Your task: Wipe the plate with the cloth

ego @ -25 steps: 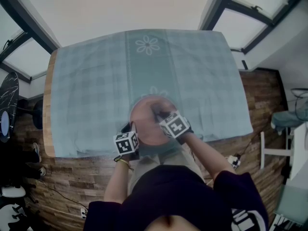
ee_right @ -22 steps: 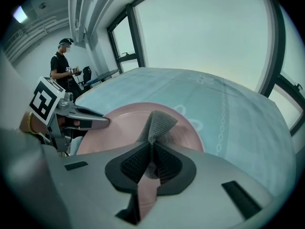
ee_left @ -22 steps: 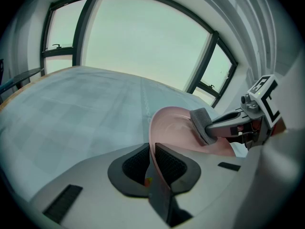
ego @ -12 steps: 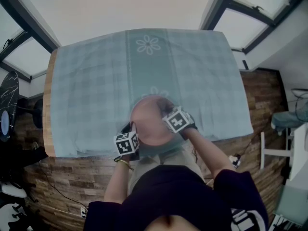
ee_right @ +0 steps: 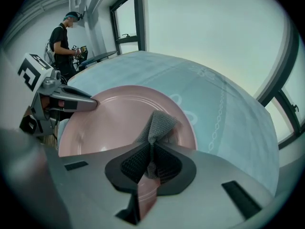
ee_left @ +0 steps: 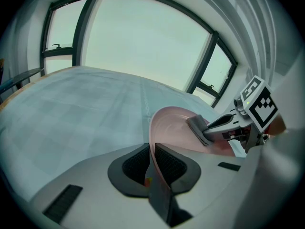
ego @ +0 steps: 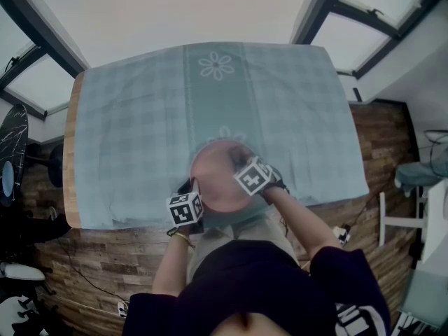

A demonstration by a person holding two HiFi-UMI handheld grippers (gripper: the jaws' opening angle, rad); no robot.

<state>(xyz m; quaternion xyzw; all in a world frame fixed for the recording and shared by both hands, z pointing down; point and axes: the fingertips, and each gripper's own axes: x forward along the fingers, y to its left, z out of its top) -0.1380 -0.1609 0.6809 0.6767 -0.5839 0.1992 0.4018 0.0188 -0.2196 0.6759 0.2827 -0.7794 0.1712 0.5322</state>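
Note:
A pink plate (ego: 213,177) sits tilted near the table's front edge, over the teal checked tablecloth (ego: 140,131). My left gripper (ego: 192,187) is shut on the plate's near left rim; in the left gripper view the rim (ee_left: 153,142) runs between the dark pads. My right gripper (ego: 241,165) is shut on a small grey cloth (ee_right: 157,124), which rests on the plate's inner face (ee_right: 114,120) at its right side. The left gripper view shows the cloth (ee_left: 198,128) on the plate (ee_left: 174,123), pinched by the right gripper (ee_left: 206,129). My left gripper (ee_right: 93,105) also shows in the right gripper view.
The tablecloth carries a flower print (ego: 215,65) along its middle. The wooden table edge (ego: 68,166) shows at the left. A person (ee_right: 63,39) stands by the windows beyond the table's far side. Wooden floor (ego: 378,145) lies to the right.
My right gripper with the cloth has shifted a little to the right across the plate and rolled slightly. The left gripper and the plate have stayed still.

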